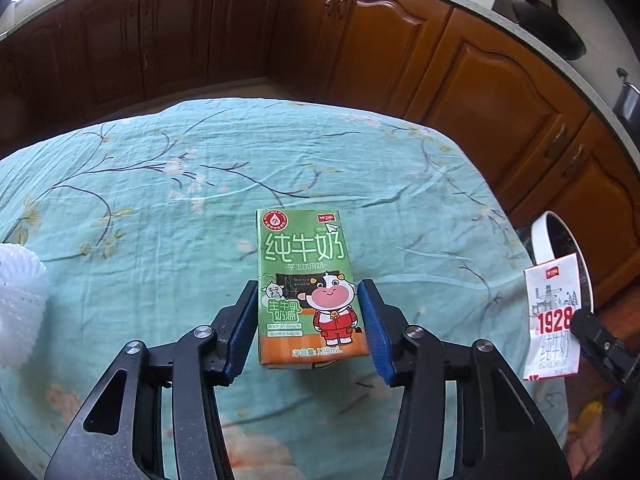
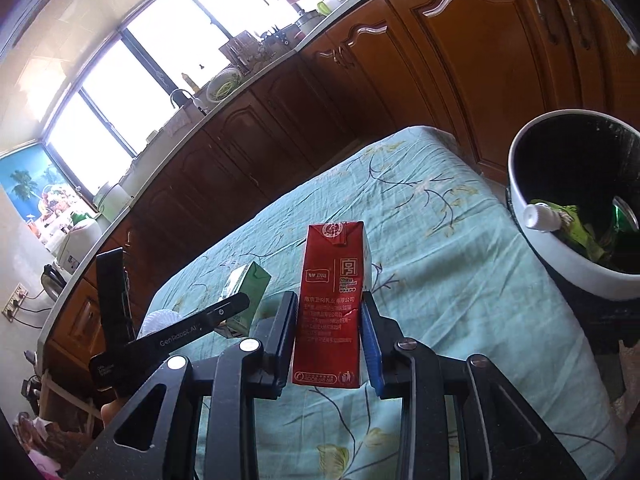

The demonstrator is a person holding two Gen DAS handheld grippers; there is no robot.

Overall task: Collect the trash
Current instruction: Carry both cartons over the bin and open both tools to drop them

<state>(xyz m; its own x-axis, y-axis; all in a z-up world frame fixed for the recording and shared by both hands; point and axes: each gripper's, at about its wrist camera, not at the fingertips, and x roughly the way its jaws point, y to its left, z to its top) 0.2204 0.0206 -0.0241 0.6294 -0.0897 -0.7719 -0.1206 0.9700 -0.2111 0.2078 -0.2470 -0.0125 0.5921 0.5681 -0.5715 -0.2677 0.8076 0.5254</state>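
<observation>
Right tongs (image 2: 328, 334) grip red carton (image 2: 332, 308), lifted near bin (image 2: 560, 256): carry over rim, then release. Left tongs (image 1: 308, 328) clamp green carton (image 1: 306, 288) on tabletop (image 1: 140, 200); lift straight w/o squeezing.

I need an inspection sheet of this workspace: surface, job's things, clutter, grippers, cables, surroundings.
Surface: table under a teal floral cloth, creased.
Job's things: green carton upright on the cloth; red carton lifted off it; bin beside the table, some trash already inside.
Clutter: white foam net at the cloth's left edge.
Grippers: left gripper straddles the green carton, pads at its sides, contact unclear; right gripper shut on the red carton.
Cables: cords at a wall socket, away from the table.
Surroundings: wooden cabinets, counter, window.
</observation>
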